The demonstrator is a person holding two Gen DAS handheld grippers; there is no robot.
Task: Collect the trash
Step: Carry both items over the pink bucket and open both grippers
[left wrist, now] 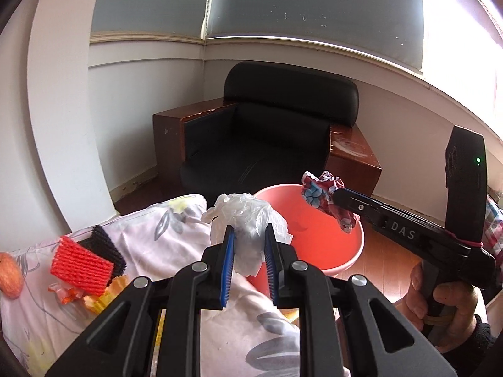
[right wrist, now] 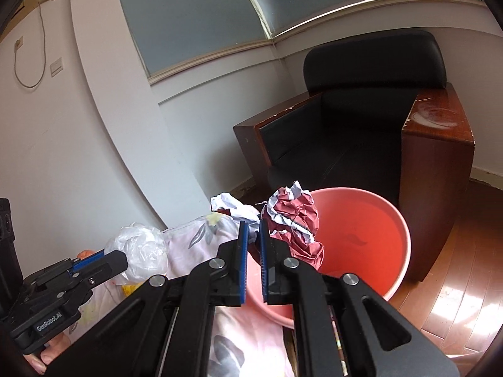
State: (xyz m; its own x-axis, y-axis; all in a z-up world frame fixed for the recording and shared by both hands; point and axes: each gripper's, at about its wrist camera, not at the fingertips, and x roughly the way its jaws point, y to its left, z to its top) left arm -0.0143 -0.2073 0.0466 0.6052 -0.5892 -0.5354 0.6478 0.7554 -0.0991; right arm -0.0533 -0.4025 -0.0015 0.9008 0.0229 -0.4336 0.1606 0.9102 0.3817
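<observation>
With my left gripper point(left wrist: 248, 245) pinching a plastic bag point(left wrist: 248, 216) and my right gripper point(right wrist: 254, 235) a crumpled wrapper point(right wrist: 295, 220) at the pink bin point(right wrist: 377, 220), neither's dropped; red foam net point(left wrist: 81, 264) remains.

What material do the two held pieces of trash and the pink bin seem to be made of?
Left gripper holds a clear bag: thin plastic film, glossy, translucent, softly wrinkled. Right gripper pinches a crumpled wrapper: probably printed paper, matte, sharp creases. The pink bin looks like moulded plastic, smooth with faint sheen.
</observation>
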